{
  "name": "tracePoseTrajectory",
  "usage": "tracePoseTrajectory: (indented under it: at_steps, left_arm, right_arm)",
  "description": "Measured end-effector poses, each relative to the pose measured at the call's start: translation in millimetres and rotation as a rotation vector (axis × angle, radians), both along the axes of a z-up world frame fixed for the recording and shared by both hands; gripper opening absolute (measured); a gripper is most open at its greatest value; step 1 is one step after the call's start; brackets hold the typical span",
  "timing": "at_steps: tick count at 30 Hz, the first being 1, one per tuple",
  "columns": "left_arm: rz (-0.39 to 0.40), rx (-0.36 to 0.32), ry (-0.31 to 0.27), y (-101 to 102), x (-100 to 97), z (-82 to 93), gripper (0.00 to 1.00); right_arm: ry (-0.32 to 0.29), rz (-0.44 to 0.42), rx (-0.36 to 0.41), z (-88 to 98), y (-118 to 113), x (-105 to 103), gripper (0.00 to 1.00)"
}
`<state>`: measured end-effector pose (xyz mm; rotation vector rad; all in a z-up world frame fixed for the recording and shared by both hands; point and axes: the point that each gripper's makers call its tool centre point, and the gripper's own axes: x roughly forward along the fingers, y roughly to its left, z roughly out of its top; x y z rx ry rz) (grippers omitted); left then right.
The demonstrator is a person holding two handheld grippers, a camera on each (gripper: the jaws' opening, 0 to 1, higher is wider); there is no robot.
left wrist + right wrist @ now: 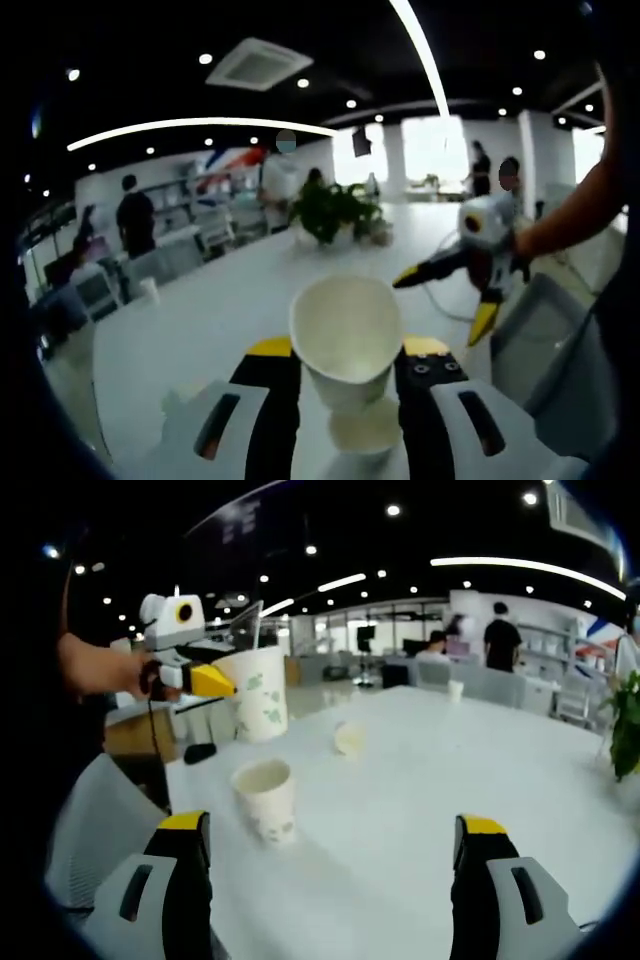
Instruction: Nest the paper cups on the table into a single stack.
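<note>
In the left gripper view my left gripper (347, 352) is shut on a white paper cup (345, 335), held upright above the white table (220, 310) with its rim squeezed oval. The right gripper (445, 300) hangs open over the table's right side, nothing between its yellow tips. In the right gripper view my right gripper (332, 826) stands wide open low over the table. Ahead and to its left a leaf-printed cup (265, 798) stands upright. A second cup (348, 738) lies on its side farther off. The left gripper (240, 683) holds its held cup (258, 695) raised at the upper left.
A small white cup (456, 690) stands at the table's far end, also seen as a small cup (150, 290). A potted plant (335, 215) sits mid-table. A grey chair (100, 820) stands by the table edge, with a black object (200, 752) near it. People stand in the background.
</note>
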<state>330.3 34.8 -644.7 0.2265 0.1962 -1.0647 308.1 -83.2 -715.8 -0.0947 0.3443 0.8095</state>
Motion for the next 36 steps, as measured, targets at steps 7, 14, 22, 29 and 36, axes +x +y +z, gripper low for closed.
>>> tracePoseTrajectory:
  at_steps: [7,14,22,29,36]
  left_arm:
    - [0.006,-0.004,0.017,1.2,-0.4,-9.5,0.35]
    - [0.012,-0.003,0.035,1.9,-2.5,-19.6,0.35]
    - [0.018,0.001,0.059,2.1,-4.0,-32.1,0.35]
    - [0.02,0.008,0.08,0.0,-5.9,-46.3,0.35]
    - [0.028,0.015,0.092,2.2,-7.0,-56.6,0.35]
  right_arm:
    - [0.0,-0.006,0.002,0.4,-1.3,-1.2,1.0]
    - [0.005,-0.007,0.0,-3.0,-2.0,-3.7,1.0]
    - [0.005,-0.01,0.002,-3.7,-2.0,-4.5,1.0]
    - [0.007,-0.014,0.002,-4.3,-2.7,-5.2,1.0]
    - [0.011,-0.017,0.003,-5.5,-3.1,-6.5,1.0]
